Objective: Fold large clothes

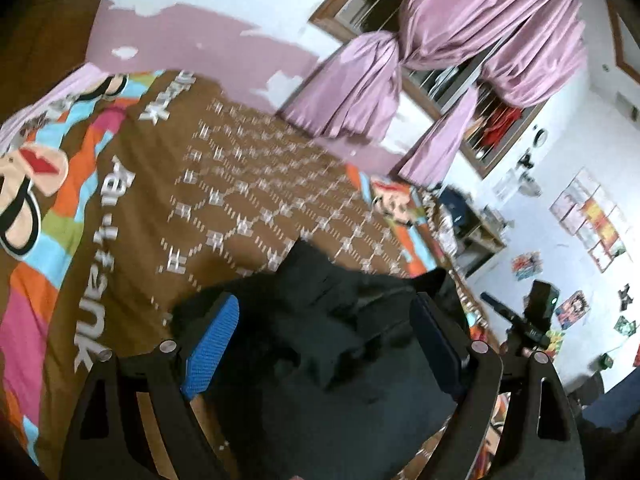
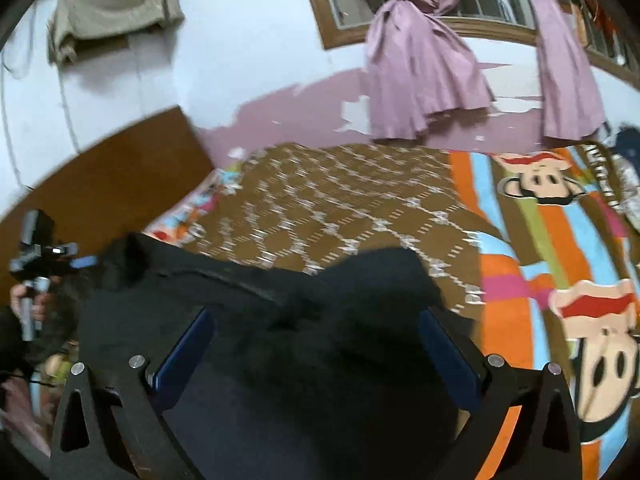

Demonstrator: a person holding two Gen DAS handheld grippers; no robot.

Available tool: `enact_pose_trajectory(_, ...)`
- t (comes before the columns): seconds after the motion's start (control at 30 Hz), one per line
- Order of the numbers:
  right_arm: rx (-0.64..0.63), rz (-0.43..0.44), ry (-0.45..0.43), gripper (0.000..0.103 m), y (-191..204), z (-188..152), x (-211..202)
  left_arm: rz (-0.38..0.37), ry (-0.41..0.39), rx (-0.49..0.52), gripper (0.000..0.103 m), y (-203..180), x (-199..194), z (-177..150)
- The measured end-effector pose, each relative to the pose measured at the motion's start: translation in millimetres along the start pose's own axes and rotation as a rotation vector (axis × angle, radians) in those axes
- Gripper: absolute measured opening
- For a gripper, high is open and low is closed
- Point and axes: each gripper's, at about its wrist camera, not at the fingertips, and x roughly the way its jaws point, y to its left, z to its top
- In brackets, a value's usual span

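While both wrist views are blurred, the left gripper (image 1: pixel 324 344) is seen with its jaws spread wide, the blue-padded fingers (image 1: pixel 210 346) standing well apart with the black garment (image 1: pixel 320 320) bunched in the gap between them; the cloth lies against the inner faces of both pads, but neither pad is pressing it, so no pinch is observed. The right gripper (image 2: pixel 316 354) presents the same condition in its own view: jaws spread wide, dark blue pads (image 2: pixel 184 354) set far apart, and the black garment (image 2: pixel 280 300) filling the space between and below them. Whether the fabric is resting on either tool or merely lying under it cannot be determined from these views. The garment sits at the near edge of the bed, on a brown bedsheet (image 1: pixel 180 184) printed with a pale lattice pattern, coloured stripes and cartoon monkey faces (image 2: pixel 540 184). In the right wrist view the garment's upper edge runs as a long dark line from a raised corner on the left toward a rounded hump near the right finger. In that view the left gripper (image 2: pixel 40 256) appears at the far left, held in the person's hand (image 2: pixel 30 300), beside the garment's left corner; in the left wrist view the right gripper (image 1: pixel 528 316) shows at the right, just beyond the garment's edge. Behind the bed, pink curtains (image 1: pixel 440 60) hang knotted at a wood-framed window (image 2: pixel 320 12), and a wooden headboard (image 2: pixel 104 176) stands at the bed's left end
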Motion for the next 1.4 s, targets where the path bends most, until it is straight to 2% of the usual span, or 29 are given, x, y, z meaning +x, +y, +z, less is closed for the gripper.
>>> enact_pose_trajectory(0.1,-0.021,-0.107,0.011,0.103,-10,-8,9,0.030,0.039,-0.010,0.083,10,20,-11)
enact_pose_trajectory(0.27,0.012,-0.133,0.098,0.103,-33,-15,38,0.034,0.079,0.026,0.083,16,39,-27)
enact_pose_trajectory(0.37,0.115,-0.063,0.147,0.103,-50,-13,59,0.060,0.100,0.016,0.083,20,58,-27)
enact_pose_trajectory(0.43,0.187,-0.015,0.159,0.103,-59,-12,72,0.060,0.093,-0.060,0.083,29,70,-21)
enact_pose_trajectory(0.5,0.213,-0.018,0.172,0.103,-62,-11,80,0.041,0.060,-0.122,0.083,35,74,-13)
enact_pose_trajectory(0.53,0.212,-0.030,0.167,0.099,-62,-11,82,0.017,0.036,-0.153,0.083,38,77,-10)
enact_pose_trajectory(0.57,0.209,-0.041,0.158,0.090,-61,-10,81,0.013,0.034,-0.163,0.082,38,79,-8)
enact_pose_trajectory(0.63,0.211,-0.046,0.146,0.078,-59,-9,80,0.016,0.045,-0.147,0.075,35,84,-6)
enact_pose_trajectory(0.67,0.211,-0.036,0.143,0.068,-59,-9,78,0.002,0.042,-0.118,0.055,32,86,-8)
enact_pose_trajectory(0.7,0.207,-0.042,0.137,0.063,-58,-9,76,0.017,0.042,-0.100,0.040,29,86,-9)
enact_pose_trajectory(0.73,0.200,-0.052,0.131,0.052,-58,-10,74,0.047,0.036,-0.083,0.035,28,85,-10)
enact_pose_trajectory(0.77,0.198,-0.055,0.125,0.043,-57,-11,73,0.054,0.028,-0.076,0.026,26,84,-11)
enact_pose_trajectory(0.8,0.199,-0.051,0.117,0.039,-56,-12,71,0.062,0.016,-0.074,0.019,26,82,-12)
enact_pose_trajectory(0.87,0.192,-0.044,0.087,0.023,-54,-11,62,0.077,-0.020,-0.083,0.015,25,77,-13)
enact_pose_trajectory(0.93,0.184,-0.024,0.012,0.020,-50,-7,42,0.078,-0.067,-0.091,0.013,23,66,-14)
enact_pose_trajectory(1.0,0.188,-0.009,-0.046,0.020,-49,-1,27,0.050,-0.131,-0.095,0.012,18,52,-14)
enact_pose_trajectory(1.07,0.224,0.007,-0.054,0.020,-52,7,27,0.058,-0.177,-0.093,0.012,15,42,-11)
enact_pose_trajectory(1.1,0.238,0.006,-0.036,0.020,-53,9,34,0.077,-0.182,-0.091,0.012,14,43,-10)
enact_pose_trajectory(1.2,0.237,-0.050,0.022,0.021,-50,2,56,0.162,-0.128,-0.145,0.012,26,60,-12)
enact_pose_trajectory(1.3,0.235,-0.099,0.043,0.029,-50,-7,68,0.213,-0.094,-0.170,0.012,37,75,-17)
enact_pose_trajectory(1.33,0.228,-0.111,0.039,0.035,-49,-7,68,0.216,-0.090,-0.176,0.012,39,78,-17)
enact_pose_trajectory(1.37,0.219,-0.123,0.032,0.047,-49,-8,66,0.210,-0.088,-0.186,0.014,41,77,-18)
enact_pose_trajectory(1.4,0.210,-0.137,0.024,0.054,-49,-9,64,0.214,-0.085,-0.191,0.018,43,76,-18)
